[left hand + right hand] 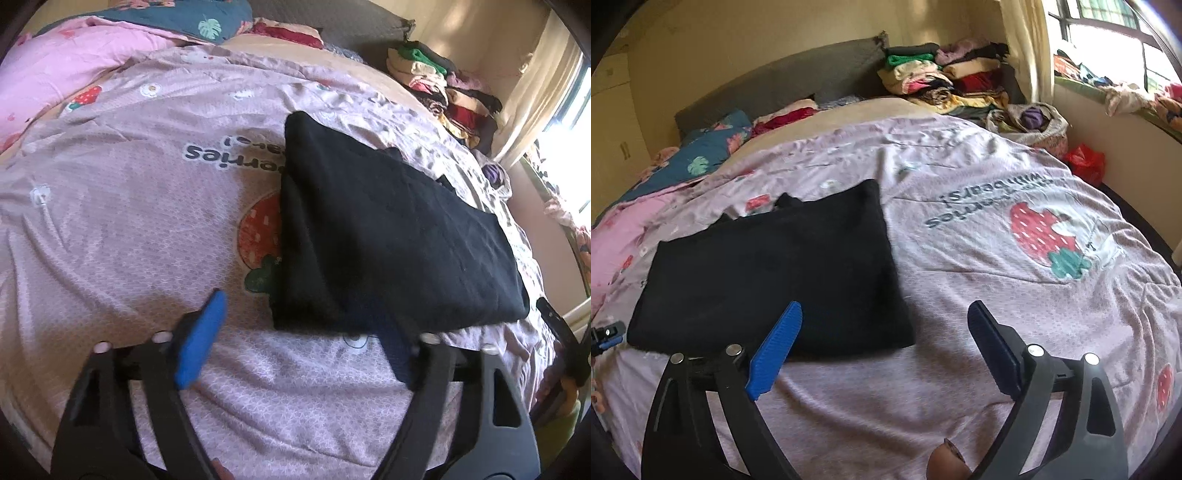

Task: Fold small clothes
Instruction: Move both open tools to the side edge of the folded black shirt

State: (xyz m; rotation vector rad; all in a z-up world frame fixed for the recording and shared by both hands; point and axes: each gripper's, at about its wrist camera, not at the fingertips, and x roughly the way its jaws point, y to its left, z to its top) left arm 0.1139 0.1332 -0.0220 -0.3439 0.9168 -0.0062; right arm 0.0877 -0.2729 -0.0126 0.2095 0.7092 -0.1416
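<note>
A black garment (388, 229) lies folded into a flat rectangle on the pink strawberry-print bedspread (129, 221). My left gripper (301, 314) stands open at the garment's near edge, blue pads wide apart and nothing pressed between them. In the right wrist view the same garment (768, 266) lies left of centre on the bedspread (997, 295). My right gripper (884, 306) is open just in front of its near right corner, holding nothing. The right gripper's tip (561, 332) shows at the edge of the left wrist view, and the left gripper's tip (607, 336) shows at the left edge of the right wrist view.
A pile of folded clothes (945, 77) sits at the head of the bed by the grey headboard (783, 85). A pink quilt (55, 74) and a teal pillow (709, 155) lie at the far left. A red bag (1086, 162) and an open cloth bag (1030, 122) sit by the window wall.
</note>
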